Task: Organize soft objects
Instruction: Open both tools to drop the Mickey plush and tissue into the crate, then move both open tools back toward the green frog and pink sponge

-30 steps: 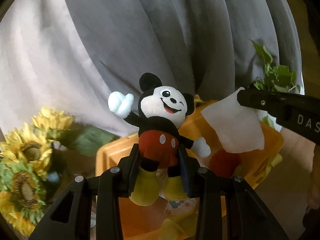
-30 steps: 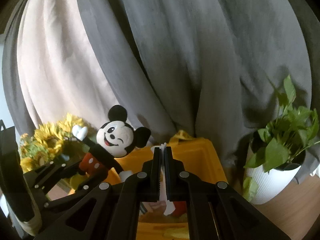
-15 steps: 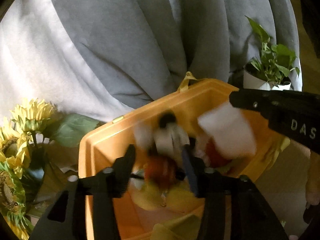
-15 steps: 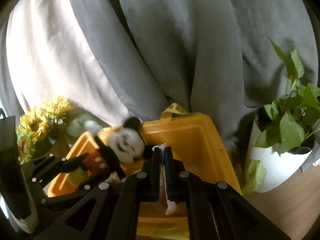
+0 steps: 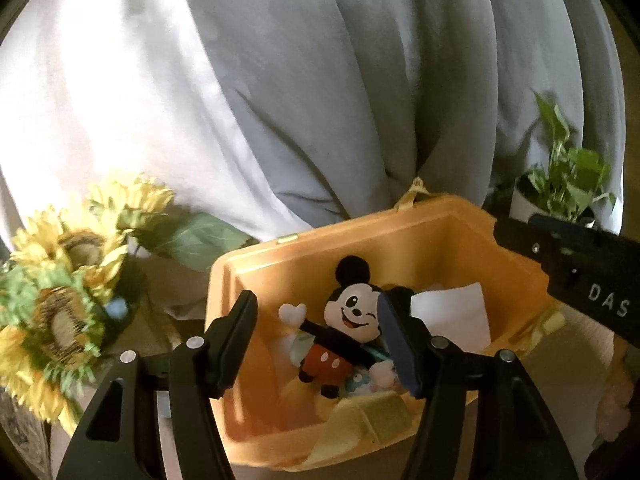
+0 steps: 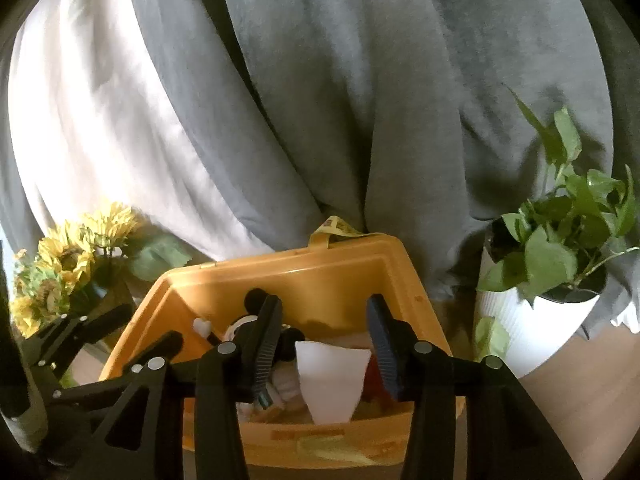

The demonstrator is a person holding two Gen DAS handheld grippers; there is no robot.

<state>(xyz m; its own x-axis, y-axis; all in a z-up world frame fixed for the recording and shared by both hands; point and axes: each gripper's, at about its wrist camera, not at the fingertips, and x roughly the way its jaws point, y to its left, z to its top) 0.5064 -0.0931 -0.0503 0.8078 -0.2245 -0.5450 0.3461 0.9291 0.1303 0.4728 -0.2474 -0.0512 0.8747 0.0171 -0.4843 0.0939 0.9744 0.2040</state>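
Observation:
A Mickey Mouse plush [image 5: 344,328] lies inside the orange plastic bin [image 5: 304,248], free of my fingers. My left gripper [image 5: 320,340] is open above the bin. A white cloth [image 5: 452,316] lies in the bin beside the plush. In the right wrist view my right gripper [image 6: 322,344] is open over the same bin [image 6: 320,260], with the white cloth [image 6: 332,376] loose below its jaws. The plush's ear [image 6: 254,298] and white hand peek out left of the finger. A yellow cloth [image 5: 368,424] lies at the bin's near end.
Artificial sunflowers [image 5: 60,280] stand left of the bin. A potted green plant in a white pot [image 6: 548,280] stands right of it. Grey and white curtains [image 6: 320,100] hang behind. Wooden floor [image 6: 580,380] shows at the right.
The left gripper opened and the Mickey plush dropped into the bin. The right gripper opened and let the white cloth fall into the bin. Both grippers tilted down toward the bin.

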